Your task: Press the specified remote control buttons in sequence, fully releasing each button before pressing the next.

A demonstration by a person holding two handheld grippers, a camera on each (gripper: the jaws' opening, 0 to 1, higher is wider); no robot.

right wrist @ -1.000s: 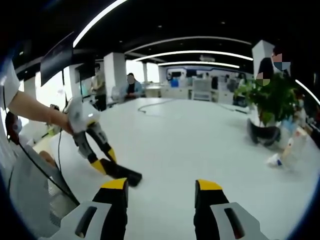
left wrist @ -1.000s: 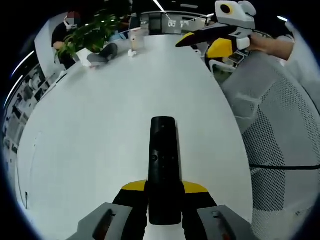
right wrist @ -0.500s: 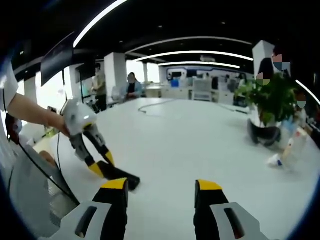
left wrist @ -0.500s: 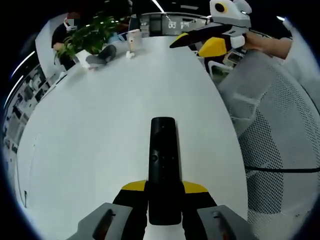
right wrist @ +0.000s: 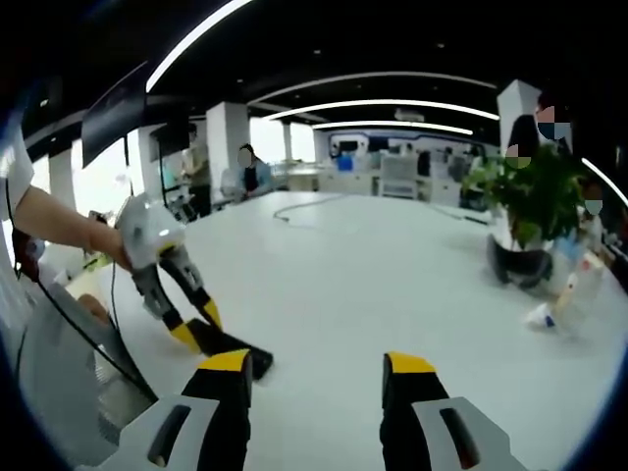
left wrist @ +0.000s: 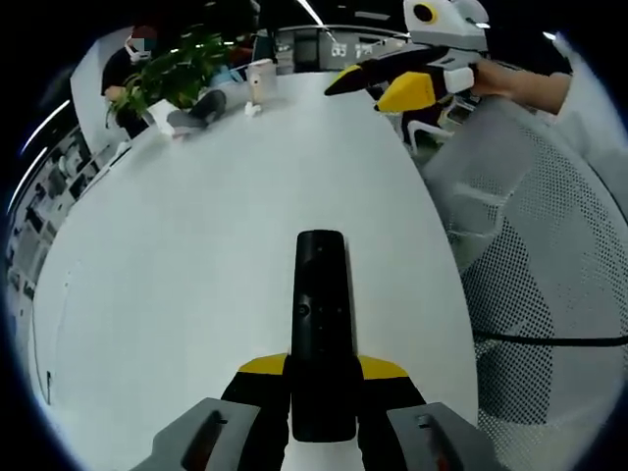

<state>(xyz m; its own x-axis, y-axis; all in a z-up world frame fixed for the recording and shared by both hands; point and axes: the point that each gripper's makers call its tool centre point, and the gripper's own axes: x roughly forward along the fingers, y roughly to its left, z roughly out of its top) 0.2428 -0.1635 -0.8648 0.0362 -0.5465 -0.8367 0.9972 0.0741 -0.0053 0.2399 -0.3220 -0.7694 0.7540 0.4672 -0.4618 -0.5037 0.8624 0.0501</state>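
Left gripper [left wrist: 322,378]: jaws clamped on the near end of the black remote control [left wrist: 321,324], yellow pads either side of it. Remote's long axis straight along the jaws, far end pointing out over the white table [left wrist: 177,245], button face up, body just above the tabletop. Seen from the right gripper view, same remote [right wrist: 235,345] low over the table's left edge, gripped by the left gripper [right wrist: 191,329]. Right gripper [right wrist: 314,368]: jaws well apart, nothing between them, held above the table. Farther right, dark planter [right wrist: 518,263] holding a leafy green plant [right wrist: 530,196]; small white bottle [right wrist: 564,289] just beside it.
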